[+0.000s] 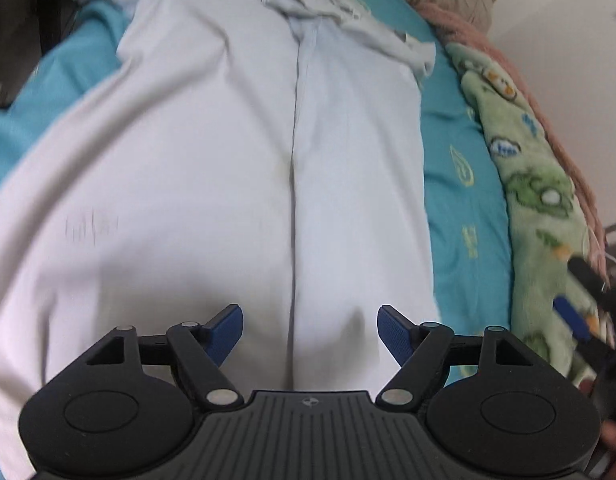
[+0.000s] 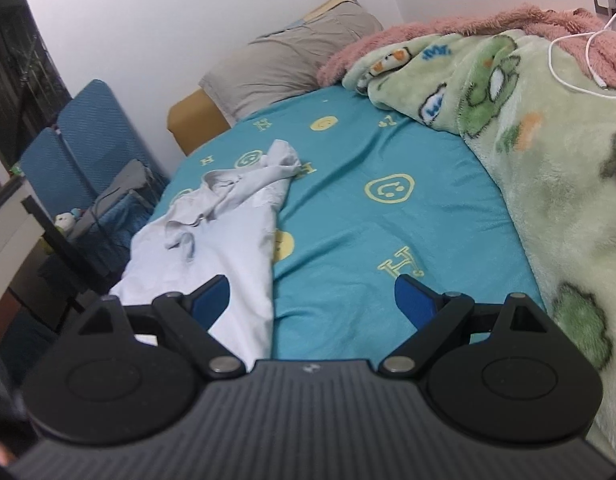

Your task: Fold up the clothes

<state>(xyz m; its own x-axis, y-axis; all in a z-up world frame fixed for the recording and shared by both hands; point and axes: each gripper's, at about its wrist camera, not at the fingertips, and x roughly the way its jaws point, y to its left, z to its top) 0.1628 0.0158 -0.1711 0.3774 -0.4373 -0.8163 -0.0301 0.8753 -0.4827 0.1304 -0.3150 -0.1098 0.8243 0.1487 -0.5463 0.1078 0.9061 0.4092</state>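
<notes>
Shirt (image 1: pixel 212 152) spread beneath wide left fingers (image 1: pixel 228 330), beside wide right fingers (image 2: pixel 414 300)

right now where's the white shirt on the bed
The white shirt lies spread on the teal sheet, on the left in the right wrist view, collar end toward the grey pillow; the green blanket is further right.

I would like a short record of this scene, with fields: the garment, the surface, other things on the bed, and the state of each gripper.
garment: pale shirt, spread long on the bed, collar end crumpled
surface: turquoise bedsheet with yellow smiley and letter prints
other things: green cartoon blanket, pink fuzzy blanket, grey pillow, white cable on the blankets
left gripper: open, over the shirt, holding nothing
right gripper: open, over the shirt's edge and the sheet, holding nothing
</notes>
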